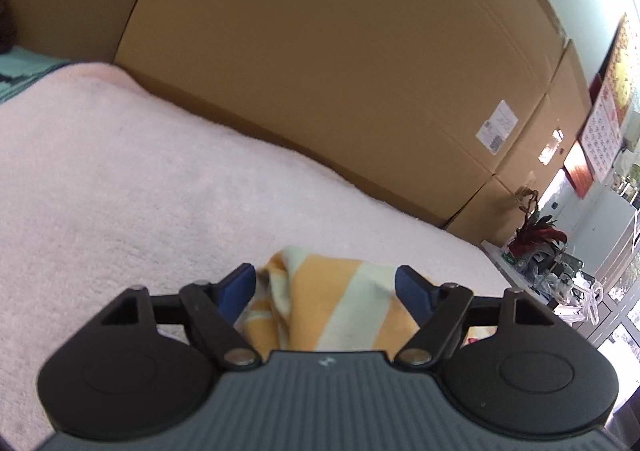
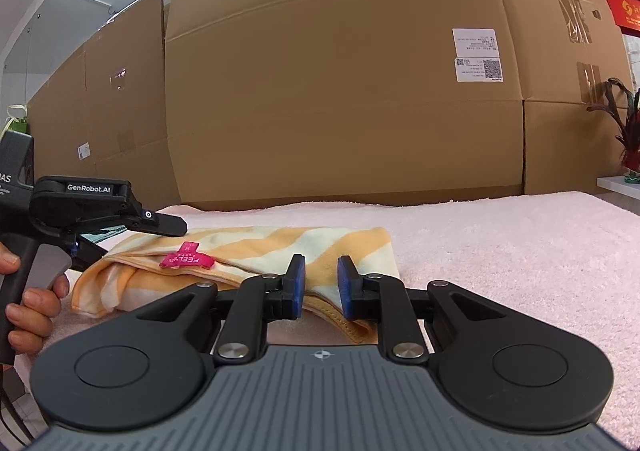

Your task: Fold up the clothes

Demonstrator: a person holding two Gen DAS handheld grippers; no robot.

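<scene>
While the left claw (image 1: 325,287) stood apart around the soft, light striped towel (image 2: 256,251), the right claw (image 2: 321,285) gaped narrowly over its near hem, seemingly the best hold.

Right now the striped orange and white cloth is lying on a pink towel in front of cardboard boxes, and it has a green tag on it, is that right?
Not quite: the tag is pink, not green, as the right wrist view shows. The rest holds: the striped cloth lies on the pink towel in front of the cardboard boxes.
</scene>
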